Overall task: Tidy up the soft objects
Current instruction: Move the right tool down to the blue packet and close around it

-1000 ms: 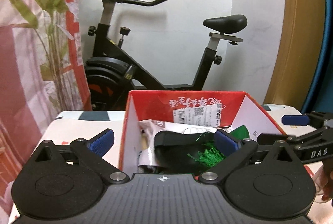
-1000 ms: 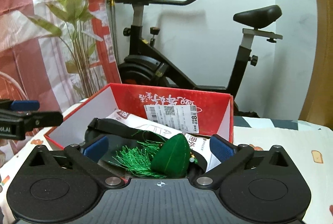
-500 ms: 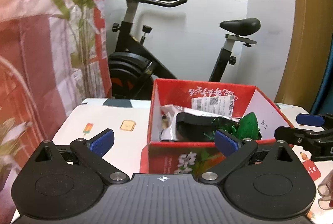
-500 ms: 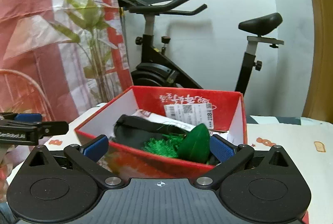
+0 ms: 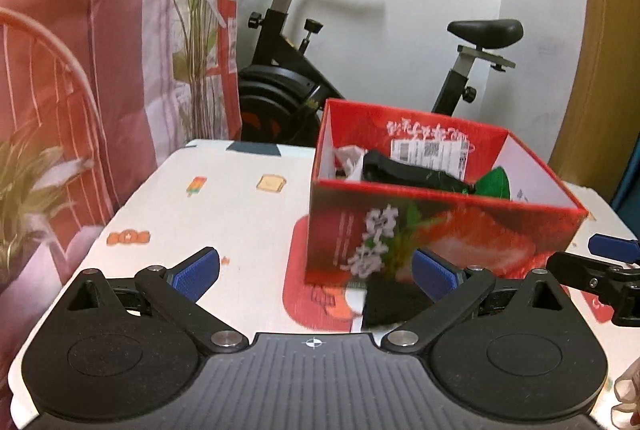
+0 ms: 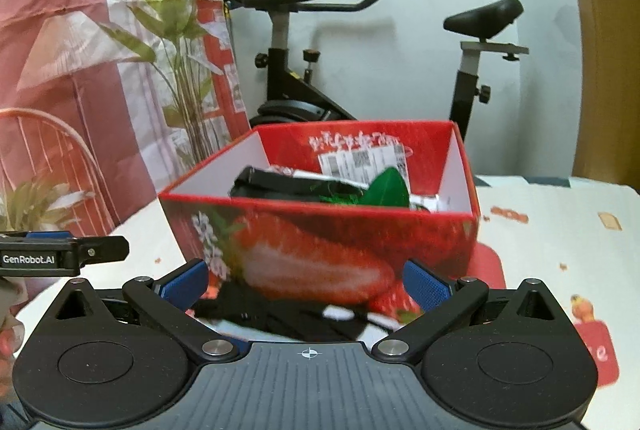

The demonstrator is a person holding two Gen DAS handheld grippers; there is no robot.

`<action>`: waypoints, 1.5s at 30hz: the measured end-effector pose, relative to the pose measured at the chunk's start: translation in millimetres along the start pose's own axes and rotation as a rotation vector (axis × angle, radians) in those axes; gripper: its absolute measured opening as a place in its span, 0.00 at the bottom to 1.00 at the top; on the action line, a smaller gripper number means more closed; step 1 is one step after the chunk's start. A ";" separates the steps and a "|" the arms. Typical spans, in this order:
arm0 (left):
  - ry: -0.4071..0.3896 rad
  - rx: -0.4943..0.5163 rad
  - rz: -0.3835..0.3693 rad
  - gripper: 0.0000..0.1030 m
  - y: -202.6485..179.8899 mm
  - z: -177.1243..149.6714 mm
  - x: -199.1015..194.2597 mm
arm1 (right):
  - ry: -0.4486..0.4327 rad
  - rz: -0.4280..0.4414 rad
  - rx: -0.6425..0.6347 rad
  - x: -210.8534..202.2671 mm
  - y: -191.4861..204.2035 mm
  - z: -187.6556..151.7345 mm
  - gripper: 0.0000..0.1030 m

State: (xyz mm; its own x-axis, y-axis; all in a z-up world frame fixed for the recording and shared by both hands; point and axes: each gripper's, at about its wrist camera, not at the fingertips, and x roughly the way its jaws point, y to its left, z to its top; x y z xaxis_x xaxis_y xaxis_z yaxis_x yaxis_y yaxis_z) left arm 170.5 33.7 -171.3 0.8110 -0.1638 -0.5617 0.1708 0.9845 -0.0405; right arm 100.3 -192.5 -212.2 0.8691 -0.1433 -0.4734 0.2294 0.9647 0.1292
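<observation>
A red strawberry-print box stands on the table. Inside lie a black soft item, a green tasselled sachet and white packaging. A dark cloth lies on the table in front of the box, under both grippers. My left gripper is open and empty, in front of the box's left corner. My right gripper is open and empty, in front of the box's near wall. Each gripper shows at the edge of the other's view.
The table has a white cloth with small printed pictures. An exercise bike stands behind it against the white wall. A red-and-white curtain with plant print and a red wire chair are on the left.
Both grippers have pulled back and lowered away from the box. The box's printed front wall now fills the view, and a dark cloth shows on the table below them.
</observation>
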 end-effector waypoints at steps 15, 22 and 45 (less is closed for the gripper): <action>0.087 -0.045 -0.039 1.00 3.4 -33.5 7.6 | 0.063 -0.060 0.008 2.7 -6.3 -50.4 1.00; 0.112 -0.041 -0.104 0.92 -1.6 -39.3 15.1 | 0.110 -0.037 0.046 11.6 -11.9 -61.7 0.99; 0.276 -0.276 -0.332 0.56 -2.0 -57.1 61.2 | 0.189 0.108 0.211 38.4 -30.6 -73.9 0.80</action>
State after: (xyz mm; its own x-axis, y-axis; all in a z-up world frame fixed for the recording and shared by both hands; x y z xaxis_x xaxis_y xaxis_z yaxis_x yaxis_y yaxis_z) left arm 187.8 25.3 -252.8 0.5534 -0.4846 -0.6774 0.2098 0.8682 -0.4496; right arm 94.2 -211.1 -298.7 0.8010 0.0203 -0.5984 0.2434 0.9021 0.3564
